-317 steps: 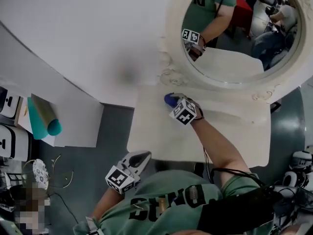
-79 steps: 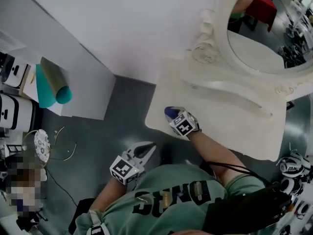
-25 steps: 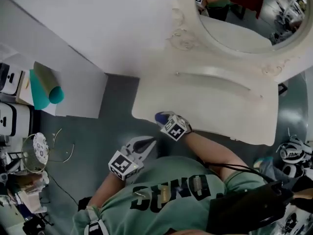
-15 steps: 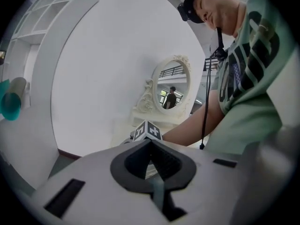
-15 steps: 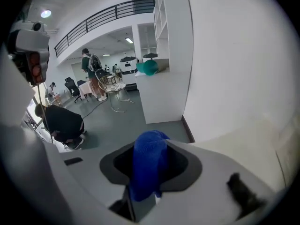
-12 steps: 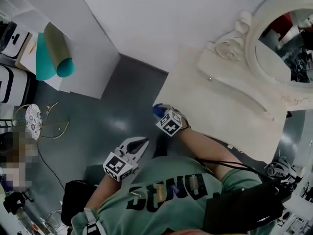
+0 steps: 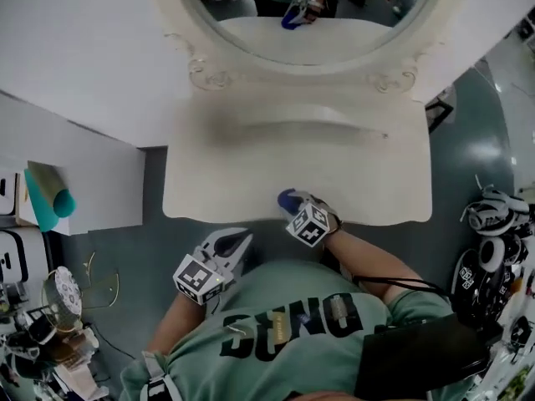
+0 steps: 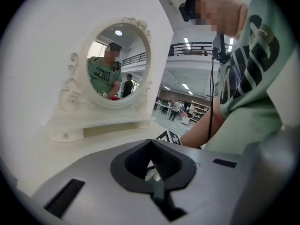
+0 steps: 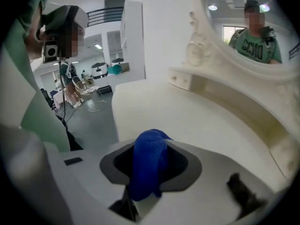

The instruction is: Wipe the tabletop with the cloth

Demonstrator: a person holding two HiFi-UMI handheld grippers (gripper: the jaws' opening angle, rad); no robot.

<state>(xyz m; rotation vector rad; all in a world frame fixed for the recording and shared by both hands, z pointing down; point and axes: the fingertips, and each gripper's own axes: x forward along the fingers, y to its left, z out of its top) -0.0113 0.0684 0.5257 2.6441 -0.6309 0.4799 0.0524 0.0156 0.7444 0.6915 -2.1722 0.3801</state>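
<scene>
**Cloth.** The blue cloth [image 7: 287,197] is bunched into a wad and pinched between the jaws of the right gripper [image 7: 292,204]. In the right gripper view the wad [image 9: 149,153] fills the jaw gap and sticks out past the tips. It sits at the near edge of the tabletop [image 7: 368,182], approx. mid-length. Contact w/ the surface can't be confirmed from any view.

**Right gripper.** It is clamped on the cloth. The jaws point toward the back edge, where a raised shelf [image 7: 284,128] and an oval mirror [image 7: 309,15] stand.

**Left gripper.** The left gripper [image 7: 241,242] is off the table, over the floor [image 7: 159,241] near the front-left corner and close to the person's torso. Its jaws are pressed together w/ nothing between them [image 8: 151,170].

**Task state (est.).** A stroke along the near edge is in hand, and most of the top lies ahead of the cloth.

**Failure modes.**
- Only a small wad is exposed, so each stroke likely covers a narrow strip and may leave gaps.
- If the gripper is held too low, the jaw tips rather than the cloth may drag on the painted top.
- If the gripper is held too high, the cloth skims w/o wiping.
- At the near edge the wad can run off the rim.
- A long forward stroke may knock the shelf or the mirror base.
</scene>
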